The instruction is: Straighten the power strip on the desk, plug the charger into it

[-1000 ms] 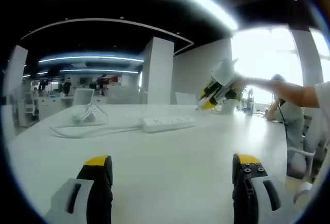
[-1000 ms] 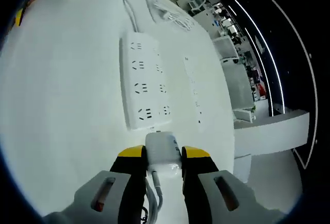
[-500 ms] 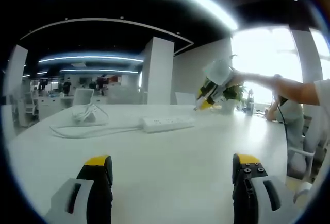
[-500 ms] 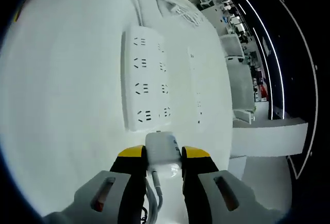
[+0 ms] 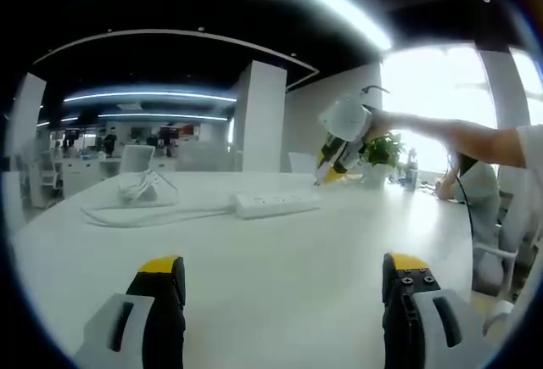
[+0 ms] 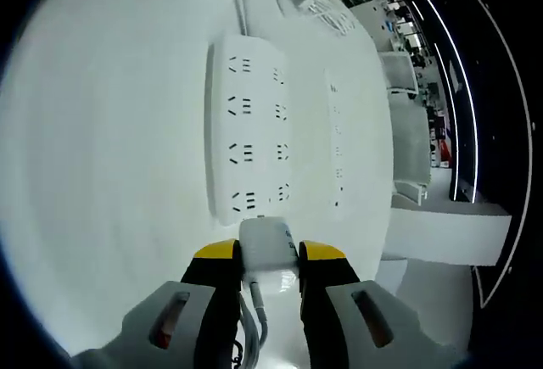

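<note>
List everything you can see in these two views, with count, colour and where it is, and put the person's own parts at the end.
Power strip: one, white, flat on the desk, just ahead of the right gripper.
Charger: one, white, clamped between the right gripper's jaws.
Cable: one, white, loose and coiled on the desk beyond the strip's far end.
Desk: one, white, under everything.
Potted plant: one, green, far desk edge by the window.
Left gripper: one, yellow-tipped, open, low over the desk.
Right gripper: one, yellow-tipped, shut on the charger.
Forearm: one, reaching in behind the right gripper.
</note>
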`<state>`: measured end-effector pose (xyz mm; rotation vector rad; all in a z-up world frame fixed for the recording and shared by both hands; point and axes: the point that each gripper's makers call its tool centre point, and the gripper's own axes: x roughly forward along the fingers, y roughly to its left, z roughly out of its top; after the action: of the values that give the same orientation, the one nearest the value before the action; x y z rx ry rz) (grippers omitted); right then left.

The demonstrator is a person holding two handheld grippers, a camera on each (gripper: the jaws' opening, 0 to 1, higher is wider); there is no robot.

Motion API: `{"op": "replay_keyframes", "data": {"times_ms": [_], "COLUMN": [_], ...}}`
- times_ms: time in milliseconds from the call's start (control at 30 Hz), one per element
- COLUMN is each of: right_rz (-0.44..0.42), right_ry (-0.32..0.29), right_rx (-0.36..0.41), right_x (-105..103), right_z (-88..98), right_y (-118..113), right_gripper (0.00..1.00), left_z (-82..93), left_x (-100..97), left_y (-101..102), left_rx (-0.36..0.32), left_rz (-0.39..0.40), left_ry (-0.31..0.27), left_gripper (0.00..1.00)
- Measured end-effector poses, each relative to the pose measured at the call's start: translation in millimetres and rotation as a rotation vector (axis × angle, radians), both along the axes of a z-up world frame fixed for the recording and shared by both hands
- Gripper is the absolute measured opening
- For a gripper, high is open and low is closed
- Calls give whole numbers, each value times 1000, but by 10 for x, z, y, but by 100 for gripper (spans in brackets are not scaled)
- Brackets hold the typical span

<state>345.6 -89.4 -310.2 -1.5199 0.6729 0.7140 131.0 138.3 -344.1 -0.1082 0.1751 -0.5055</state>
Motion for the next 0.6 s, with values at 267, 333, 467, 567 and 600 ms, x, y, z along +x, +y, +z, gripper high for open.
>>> {"op": "replay_keyframes", "data": {"times_ms": [267,333,467,567,600], "right_rz": [6,4,6,5,4], "right_ry": [18,24,35,44,46], "right_rx": [-50,-50,-70,-80,-80], "right_x": [35,35,32,35,38], "right_z": [-16,-22,-48,-70,-75], "right_y": [19,36,63,89,97], "right_gripper": [24,24,24,24,24], "left_z": [-7,-7,-4,6,9], "left_x": [2,-1,-15,-24,-25], "left_y": [-18,-21,-32,-34,-32], "left_rx": [-11,-13,-14,-15,-15], "left_rz": [-4,-5,-8,-7,-7], "left_ry": [-1,-1,-1,-3,-3], "left_gripper": [99,99,99,99,99]}}
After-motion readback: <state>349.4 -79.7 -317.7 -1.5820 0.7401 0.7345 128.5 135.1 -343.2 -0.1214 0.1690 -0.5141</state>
